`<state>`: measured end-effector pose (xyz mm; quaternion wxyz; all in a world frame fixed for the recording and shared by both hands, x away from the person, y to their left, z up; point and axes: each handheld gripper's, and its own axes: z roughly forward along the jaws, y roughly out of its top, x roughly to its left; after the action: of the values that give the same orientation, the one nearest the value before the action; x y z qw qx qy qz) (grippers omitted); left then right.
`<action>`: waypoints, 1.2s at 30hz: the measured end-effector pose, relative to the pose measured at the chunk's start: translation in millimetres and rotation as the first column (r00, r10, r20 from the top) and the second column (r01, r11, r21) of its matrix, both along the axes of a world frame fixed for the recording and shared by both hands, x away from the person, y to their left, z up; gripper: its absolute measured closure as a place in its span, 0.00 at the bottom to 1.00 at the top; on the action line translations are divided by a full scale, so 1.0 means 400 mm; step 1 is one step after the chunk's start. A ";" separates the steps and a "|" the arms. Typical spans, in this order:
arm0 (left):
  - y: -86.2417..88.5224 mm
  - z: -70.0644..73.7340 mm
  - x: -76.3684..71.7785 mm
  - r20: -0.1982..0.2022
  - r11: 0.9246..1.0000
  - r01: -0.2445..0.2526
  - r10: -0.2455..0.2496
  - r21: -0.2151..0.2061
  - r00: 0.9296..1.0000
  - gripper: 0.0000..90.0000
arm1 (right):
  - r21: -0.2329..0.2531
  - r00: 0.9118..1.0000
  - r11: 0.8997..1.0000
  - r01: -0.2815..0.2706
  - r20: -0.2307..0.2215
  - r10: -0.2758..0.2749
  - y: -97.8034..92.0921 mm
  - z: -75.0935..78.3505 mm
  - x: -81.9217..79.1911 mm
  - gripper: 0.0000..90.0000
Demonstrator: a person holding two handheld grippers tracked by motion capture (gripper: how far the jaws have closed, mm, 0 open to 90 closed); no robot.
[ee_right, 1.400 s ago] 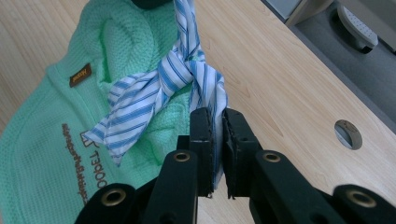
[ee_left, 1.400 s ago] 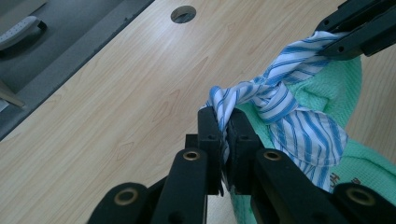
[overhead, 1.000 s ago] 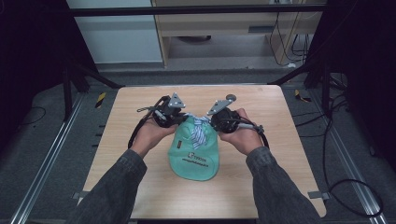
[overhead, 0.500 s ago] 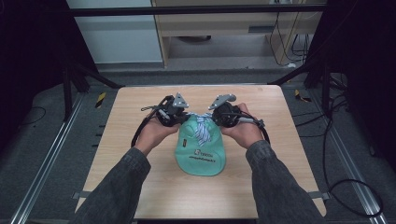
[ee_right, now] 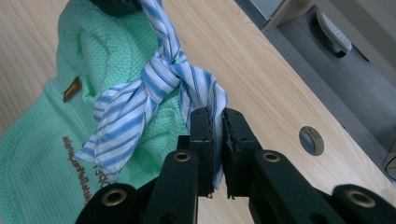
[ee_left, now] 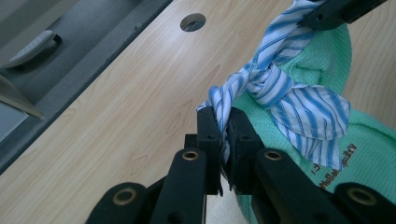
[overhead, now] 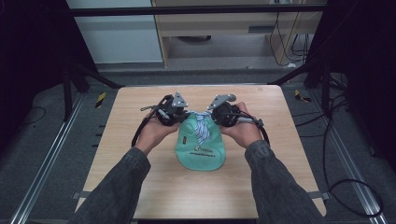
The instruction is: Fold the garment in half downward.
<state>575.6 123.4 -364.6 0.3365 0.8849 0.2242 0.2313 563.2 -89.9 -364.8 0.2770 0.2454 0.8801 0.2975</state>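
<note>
Left tongs: my left gripper [ee_left: 223, 135] is clamped on one end of the striped cloth [ee_left: 285, 93], jaws pressed together on the fabric; in the high view it [overhead: 180, 115] sits at about 10 o'clock from the green bag.
Right tongs: my right gripper [ee_right: 215, 135] is clamped on the other end of the striped cloth [ee_right: 154, 88]; in the high view it [overhead: 215, 115] sits at about 2 o'clock from the bag.
Striped cloth: blue and white, knotted once at the middle [overhead: 201, 126], the knot lying on the bag's top, both tails running up to my jaws.
Green bag: mint knit fabric [overhead: 201, 147] with dark lettering, lying at the table's centre, its rounded end toward 6 o'clock.
Hands: my left hand [overhead: 154, 133] and right hand [overhead: 243, 130] flank the bag.
Table: light wood [overhead: 140, 186], with a round hole [ee_left: 193, 21] near its far edge.
</note>
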 end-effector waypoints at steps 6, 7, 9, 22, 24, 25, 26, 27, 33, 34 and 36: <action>-0.004 -0.015 -0.023 0.015 1.000 0.010 -0.010 0.005 1.000 0.95 | -0.010 1.000 1.000 -0.013 0.011 0.014 0.001 -0.015 -0.030 0.93; -0.004 -0.016 -0.021 0.016 1.000 0.009 -0.009 0.003 1.000 0.95 | -0.011 1.000 1.000 -0.013 0.010 0.013 0.001 -0.017 -0.028 0.93; -0.005 -0.017 -0.013 0.017 1.000 0.003 -0.003 -0.005 1.000 0.94 | -0.011 1.000 1.000 -0.013 0.011 0.013 0.000 -0.017 -0.025 0.93; -0.017 -0.010 0.010 0.025 1.000 0.004 -0.004 0.012 1.000 0.93 | 0.012 0.999 1.000 0.020 0.031 -0.020 -0.006 -0.018 -0.007 0.92; -0.015 -0.011 -0.007 0.033 1.000 0.017 -0.018 0.017 0.999 0.94 | 0.010 0.999 1.000 0.014 0.039 -0.014 -0.006 -0.020 -0.023 0.92; -0.013 -0.012 -0.017 0.038 1.000 0.024 -0.024 0.019 0.999 0.94 | 0.009 0.999 1.000 0.009 0.041 -0.009 -0.008 -0.021 -0.031 0.93; -0.011 -0.013 -0.025 0.039 0.999 0.029 -0.030 0.017 0.999 0.94 | 0.010 0.999 1.000 0.002 0.044 -0.002 -0.010 -0.024 -0.039 0.92; -0.009 -0.015 -0.032 0.041 0.999 0.031 -0.032 0.014 0.999 0.94 | 0.011 0.999 1.000 0.000 0.046 0.000 -0.011 -0.026 -0.047 0.93; -0.003 -0.028 -0.060 0.047 0.999 0.050 -0.049 0.000 0.998 0.95 | 0.022 0.998 1.000 -0.018 0.056 0.016 -0.021 -0.043 -0.084 0.93; -0.003 -0.031 -0.064 0.049 0.999 0.053 -0.053 0.005 0.997 0.95 | 0.021 0.998 1.000 -0.019 0.056 0.018 -0.023 -0.046 -0.088 0.93; -0.004 -0.037 -0.071 0.051 0.998 0.055 -0.055 0.003 0.997 0.95 | 0.019 0.998 1.000 -0.022 0.055 0.021 -0.025 -0.052 -0.096 0.93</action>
<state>547.1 121.8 -379.4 0.3475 0.8849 0.1908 0.2447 524.8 -99.7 -385.7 0.2955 0.2303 0.8718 0.3157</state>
